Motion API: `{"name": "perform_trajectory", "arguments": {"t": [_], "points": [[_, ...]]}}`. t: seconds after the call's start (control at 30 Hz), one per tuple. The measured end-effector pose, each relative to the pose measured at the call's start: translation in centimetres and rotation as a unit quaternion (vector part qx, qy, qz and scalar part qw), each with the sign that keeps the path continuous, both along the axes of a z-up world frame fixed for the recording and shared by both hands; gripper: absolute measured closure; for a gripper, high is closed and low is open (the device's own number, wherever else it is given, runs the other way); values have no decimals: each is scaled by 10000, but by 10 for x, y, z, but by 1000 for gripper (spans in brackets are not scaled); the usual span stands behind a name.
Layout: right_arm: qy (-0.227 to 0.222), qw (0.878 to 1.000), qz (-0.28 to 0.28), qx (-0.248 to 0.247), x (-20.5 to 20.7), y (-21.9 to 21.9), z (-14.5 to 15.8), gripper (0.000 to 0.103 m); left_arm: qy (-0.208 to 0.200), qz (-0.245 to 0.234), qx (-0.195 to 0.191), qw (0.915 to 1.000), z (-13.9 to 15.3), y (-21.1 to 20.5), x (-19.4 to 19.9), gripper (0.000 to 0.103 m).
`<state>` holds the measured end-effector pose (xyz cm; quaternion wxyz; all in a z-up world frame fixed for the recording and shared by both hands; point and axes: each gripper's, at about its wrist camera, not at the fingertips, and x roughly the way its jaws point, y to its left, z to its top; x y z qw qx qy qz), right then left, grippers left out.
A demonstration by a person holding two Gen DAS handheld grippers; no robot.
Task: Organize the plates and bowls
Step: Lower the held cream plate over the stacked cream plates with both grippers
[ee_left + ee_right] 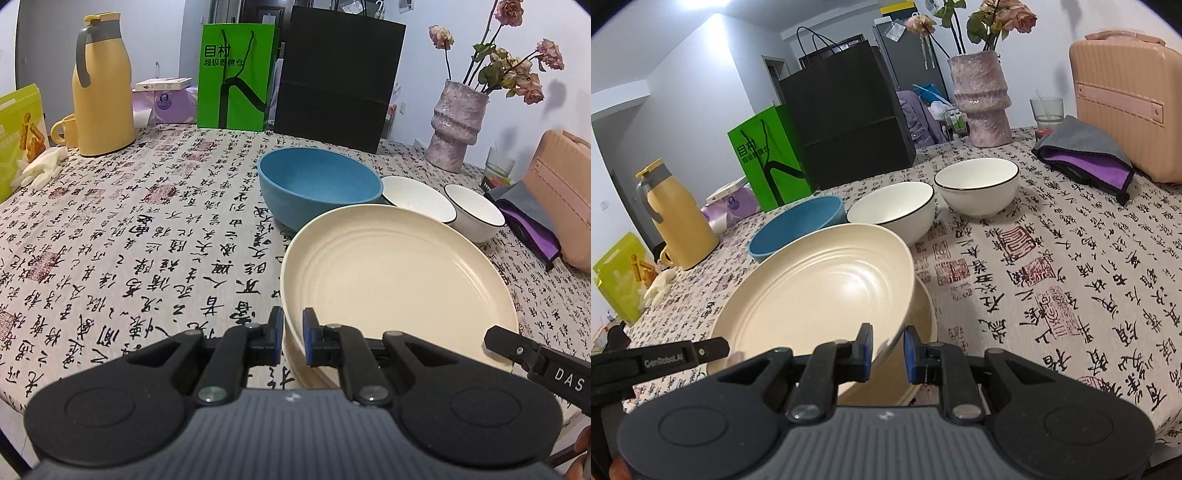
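We hold the top plate [399, 273] by its near rim with both grippers: the left gripper [293, 330] is clenched on the rim at one side, the right gripper [888, 349] pinches the rim further round. In the right wrist view this plate is tilted, its far edge raised above a second cream plate [923, 325] that lies flat on the table [1071, 277] beneath it. The two are nearly stacked, but not yet seated.

We judge the main risk to be the grip itself. Both grippers bite only a thin strip of smooth rim on the near side, so the plate's weight hangs forward of them; a small slip and it would pivot down and clatter onto the lower plate.

If we let go while it is tilted or off centre, it may slide off the lower plate toward the blue bowl [319, 184], which sits just beyond its far edge, or toward the nearer white bowl [892, 206] just beside it. The other white bowl [977, 184] stands a little further off.

Uneven lowering by the two hands could also twist the rim out of one gripper. The patterned cloth may drag or bunch if the lower plate is pushed.
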<state>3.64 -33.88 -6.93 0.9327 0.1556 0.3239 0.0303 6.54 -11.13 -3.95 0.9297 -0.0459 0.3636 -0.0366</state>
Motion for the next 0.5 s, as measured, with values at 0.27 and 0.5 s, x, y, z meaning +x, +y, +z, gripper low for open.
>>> {"name": "perform_trajectory", "arguments": {"t": [0.27,0.5], "points": [[80,9999,-1,-61,2,0,-7,86,77,-20,58,10000,-6,-2,1,92],[45,9998,-6,-199,0,3,-9,86,127,-24,84,9999,-10,-3,1,92]]}}
